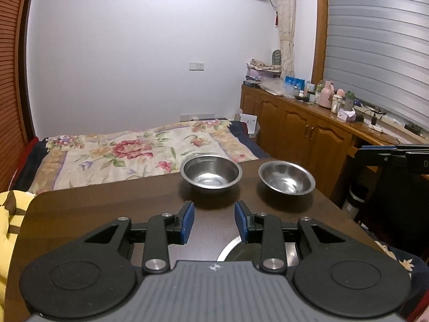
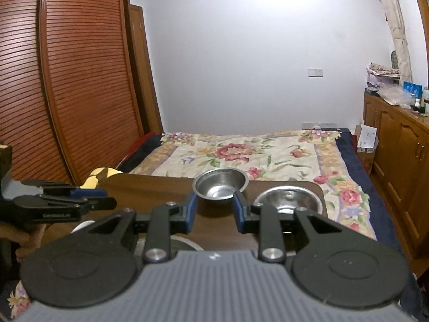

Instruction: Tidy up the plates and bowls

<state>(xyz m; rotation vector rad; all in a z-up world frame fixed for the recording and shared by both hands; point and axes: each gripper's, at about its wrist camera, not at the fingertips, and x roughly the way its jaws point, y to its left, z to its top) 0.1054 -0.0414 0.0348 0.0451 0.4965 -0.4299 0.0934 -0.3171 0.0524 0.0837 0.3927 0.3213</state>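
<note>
We judge the task barely begun: left claw [image 1: 214, 221] and right claw [image 2: 215, 212] both gape empty, two steel bowls [image 1: 211, 173] [image 1: 286, 178] unstacked on the counter [image 1: 107, 206] ahead, a plate rim [image 1: 228, 249] beneath.

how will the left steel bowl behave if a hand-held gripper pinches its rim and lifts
The left steel bowl looks thin and rigid, so it likely lifts light without flexing. Its shiny wall may slip between the pads, so a rim pinch could let it swing. The narrow base on the glossy table suggests it slides or rocks if nudged.
</note>
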